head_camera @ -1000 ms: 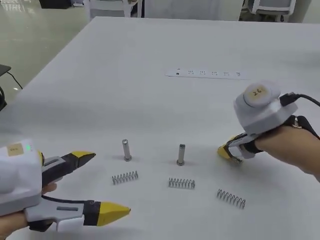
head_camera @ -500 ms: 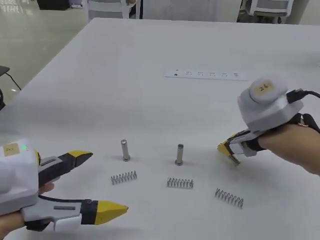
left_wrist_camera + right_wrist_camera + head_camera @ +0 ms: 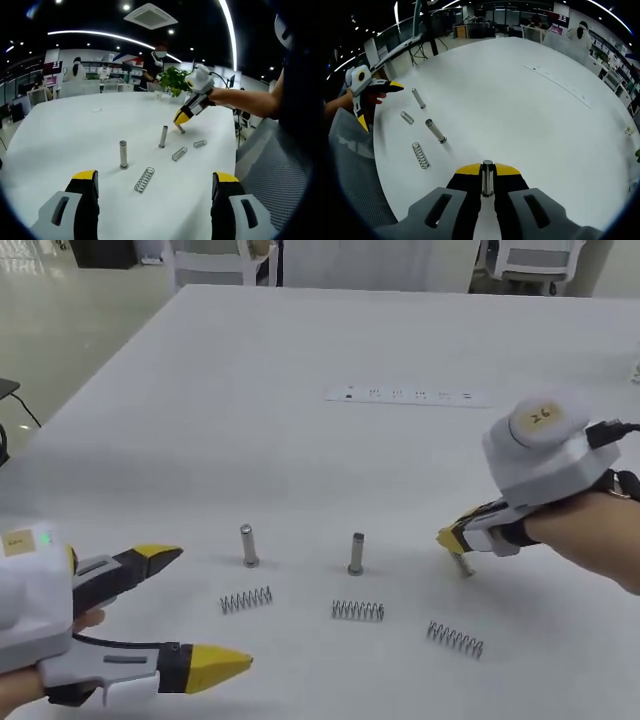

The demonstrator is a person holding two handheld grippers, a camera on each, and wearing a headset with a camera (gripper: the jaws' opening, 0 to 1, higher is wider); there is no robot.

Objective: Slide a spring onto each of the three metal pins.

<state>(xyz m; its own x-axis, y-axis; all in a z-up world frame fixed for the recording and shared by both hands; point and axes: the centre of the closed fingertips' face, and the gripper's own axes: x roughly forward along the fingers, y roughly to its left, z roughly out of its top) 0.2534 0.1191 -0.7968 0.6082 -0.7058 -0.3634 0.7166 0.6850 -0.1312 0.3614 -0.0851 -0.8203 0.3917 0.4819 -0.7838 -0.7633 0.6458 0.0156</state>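
A power strip (image 3: 408,396) lies toward the worktop's (image 3: 300,440) far edge, well apart from the work. Nearer the front edge, a left pin (image 3: 248,545) and a middle pin (image 3: 356,553) stand upright, with a row of springs (image 3: 358,611) lying flat before them. The right gripper (image 3: 455,540) clamps the third pin (image 3: 487,177) along its jaws, tilted downward. The left gripper (image 3: 212,608) gapes empty.

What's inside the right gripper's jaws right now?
A metal pin, clamped by the right gripper; one end pokes just past the yellow tips. The part showing carries no spring. The rest of its shaft is covered by the jaws.
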